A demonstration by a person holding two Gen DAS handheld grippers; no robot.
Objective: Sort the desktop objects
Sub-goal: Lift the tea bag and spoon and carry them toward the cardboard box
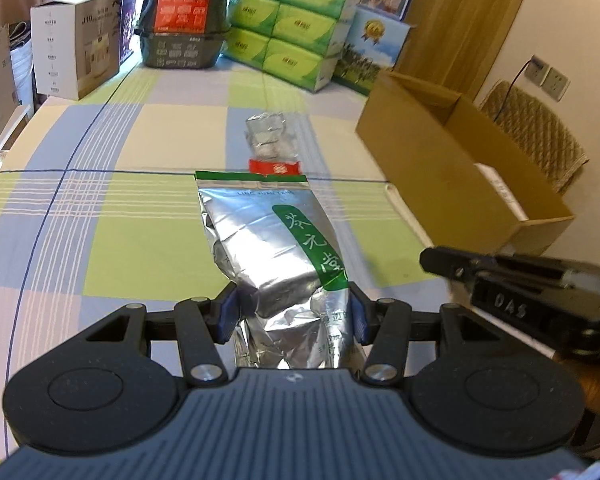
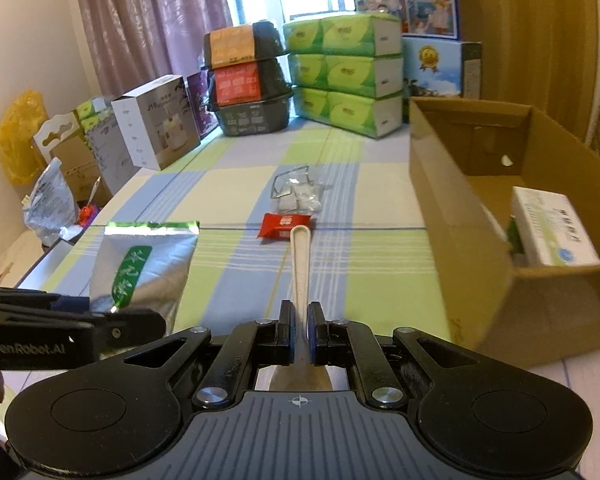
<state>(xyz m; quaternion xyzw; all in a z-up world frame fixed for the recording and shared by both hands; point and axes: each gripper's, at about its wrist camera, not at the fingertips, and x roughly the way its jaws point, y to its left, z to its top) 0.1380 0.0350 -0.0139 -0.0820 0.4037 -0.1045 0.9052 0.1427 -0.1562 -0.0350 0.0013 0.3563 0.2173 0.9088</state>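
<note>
- My left gripper (image 1: 292,308) is clamping a silver foil tea pouch (image 1: 272,240) with a green label; both blue pads are pressing into its crumpled lower part, and the pouch is pointing away toward 12 o'clock.
- My right gripper (image 2: 298,334) is squeezing the handle of a pale plastic spoon (image 2: 300,256), jaws nearly together on it, with the handle running straight out to 12 o'clock.
- From the right wrist, I am seeing a red snack packet (image 2: 285,224) lying on the checked tablecloth (image 2: 236,272) just beyond the spoon's far end.
- A clear bag of white pieces (image 2: 298,194) is lying just past the red packet, further toward 12 o'clock.
- An open cardboard box (image 2: 452,208) is sitting at 2 o'clock from the right gripper, holding a white carton (image 2: 552,232).
- Green tissue packs (image 2: 344,76) and stacked black food containers (image 2: 248,80) are lining the far edge around 12 o'clock.
- A white appliance box (image 2: 156,120) is standing at 11 o'clock.
</note>
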